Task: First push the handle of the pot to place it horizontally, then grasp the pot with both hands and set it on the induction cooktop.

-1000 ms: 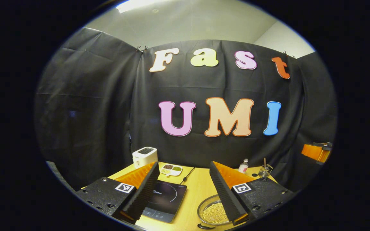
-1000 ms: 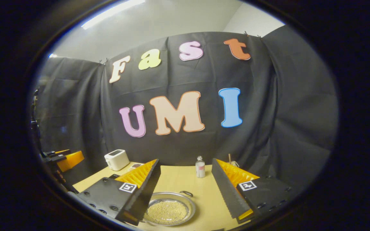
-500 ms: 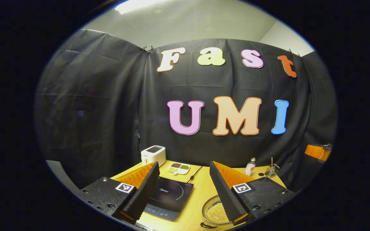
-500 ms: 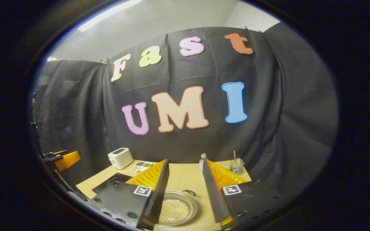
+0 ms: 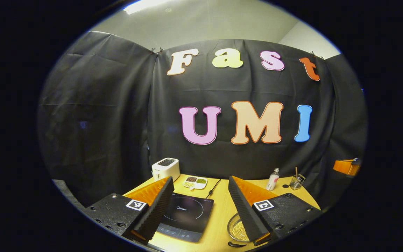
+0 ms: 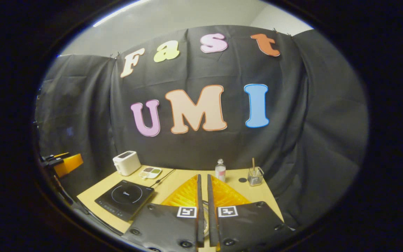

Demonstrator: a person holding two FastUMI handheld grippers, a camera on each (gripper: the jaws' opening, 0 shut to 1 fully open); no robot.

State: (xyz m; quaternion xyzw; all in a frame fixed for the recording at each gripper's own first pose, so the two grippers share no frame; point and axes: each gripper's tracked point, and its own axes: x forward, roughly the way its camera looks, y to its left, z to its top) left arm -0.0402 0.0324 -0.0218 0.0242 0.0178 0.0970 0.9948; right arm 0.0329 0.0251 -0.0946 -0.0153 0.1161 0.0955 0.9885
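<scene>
- Pot (image 5: pixel 237 229) on table (image 5: pixel 219 217), just inside left gripper's (image 5: pixel 198 210) right finger; not on cooktop (image 5: pixel 184 217), ahead between the wide-open jaws.
- Right gripper (image 6: pixel 203 210): jaws nearly shut, nothing between (pot mostly hidden behind).
- All 2 steps look undone.

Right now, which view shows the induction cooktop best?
The right gripper view: the whole induction cooktop lies unobstructed on the table, left of the right gripper. In the left gripper view, the left gripper frames it and a finger covers its left edge.
</scene>
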